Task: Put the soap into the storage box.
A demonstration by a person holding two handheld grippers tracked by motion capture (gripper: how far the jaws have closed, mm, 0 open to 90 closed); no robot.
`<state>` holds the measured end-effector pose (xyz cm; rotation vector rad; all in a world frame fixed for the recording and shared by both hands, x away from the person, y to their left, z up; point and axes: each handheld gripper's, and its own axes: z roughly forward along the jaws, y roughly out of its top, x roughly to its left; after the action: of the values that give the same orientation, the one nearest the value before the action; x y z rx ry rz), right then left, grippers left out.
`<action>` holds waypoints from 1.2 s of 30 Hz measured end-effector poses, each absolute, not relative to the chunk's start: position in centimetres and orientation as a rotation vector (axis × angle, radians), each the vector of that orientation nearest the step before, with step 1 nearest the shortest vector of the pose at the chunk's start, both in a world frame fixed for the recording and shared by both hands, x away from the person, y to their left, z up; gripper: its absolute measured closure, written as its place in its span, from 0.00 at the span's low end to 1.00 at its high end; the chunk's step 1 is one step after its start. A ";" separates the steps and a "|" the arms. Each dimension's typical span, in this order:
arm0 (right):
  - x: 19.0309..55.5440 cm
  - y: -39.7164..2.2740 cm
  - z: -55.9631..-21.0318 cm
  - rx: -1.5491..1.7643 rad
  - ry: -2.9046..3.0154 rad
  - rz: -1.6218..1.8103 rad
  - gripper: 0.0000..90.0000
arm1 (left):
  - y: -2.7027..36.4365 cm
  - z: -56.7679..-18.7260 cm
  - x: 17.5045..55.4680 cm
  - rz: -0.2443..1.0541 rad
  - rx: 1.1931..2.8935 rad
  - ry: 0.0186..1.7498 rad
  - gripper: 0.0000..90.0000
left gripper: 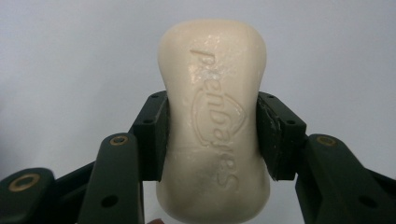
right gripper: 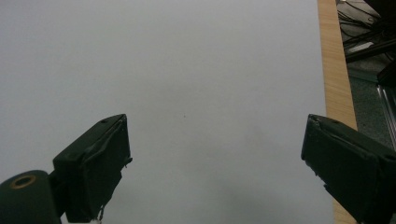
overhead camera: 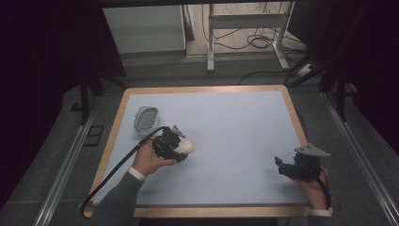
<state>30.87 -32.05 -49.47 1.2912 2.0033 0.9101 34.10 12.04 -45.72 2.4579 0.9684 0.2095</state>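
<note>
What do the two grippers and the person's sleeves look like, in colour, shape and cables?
Both grippers, left gripper and right gripper, are black, with blocky flat-faced fingers and brass-coloured pivot rivets. A grey three-cornered plate tops the right one. A black cable trails from the left one. The sleeves are grey with white cuffs.

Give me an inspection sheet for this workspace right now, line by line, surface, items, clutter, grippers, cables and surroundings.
Surface: pale blue-grey mat on a wood-edged table, no spills seen.
Job's things: cream soap bar with embossed lettering; white soap dish at the far left of the mat, nothing in it.
Clutter: nothing seen.
Grippers: left gripper shut on the soap bar's narrow waist; right gripper open over bare mat.
Cables: black cable trails off the left gripper; loose cables on the floor beyond.
Surroundings: white metal stand legs, dark room.
</note>
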 end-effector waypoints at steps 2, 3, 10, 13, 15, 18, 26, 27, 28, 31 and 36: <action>30.9 -32.1 -49.5 1.293 2.003 0.909 0.09 | 12.3 -45.5 34.2 0.218 2.452 0.975 0.55; 30.9 -32.1 -49.5 1.295 2.003 0.909 0.09 | 12.4 -45.5 34.3 0.219 2.448 0.975 0.55; 30.9 -32.1 -49.5 1.299 2.000 0.909 0.09 | 13.2 -44.5 34.9 0.250 2.427 1.005 0.55; 30.9 -32.2 -49.5 1.302 1.998 0.909 0.09 | 13.5 -44.1 35.2 0.259 2.418 1.013 0.55; 30.9 -32.2 -49.5 1.303 1.998 0.910 0.09 | 13.7 -43.9 35.4 0.266 2.415 1.018 0.55; 30.9 -32.2 -49.5 1.303 1.998 0.907 0.09 | 13.9 -43.7 35.7 0.271 2.409 1.026 0.55; 30.9 -32.2 -49.6 1.303 2.002 0.901 0.09 | 14.9 -43.1 36.6 0.276 2.399 1.053 0.55; 30.9 -32.2 -49.6 1.301 2.002 0.901 0.09 | 15.0 -43.1 36.7 0.276 2.396 1.057 0.55; 30.9 -32.2 -49.6 1.303 2.003 0.901 0.09 | 15.1 -43.0 36.7 0.276 2.397 1.059 0.55; 30.9 -32.2 -49.6 1.304 2.004 0.901 0.09 | 15.4 -42.9 37.0 0.279 2.391 1.070 0.55; 30.9 -32.2 -49.6 1.306 2.004 0.900 0.09 | 15.7 -42.5 37.5 0.290 2.396 1.074 0.55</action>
<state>30.95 -32.24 -49.62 1.3057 2.0039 0.9004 37.53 15.74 -42.49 2.3958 1.0744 0.2898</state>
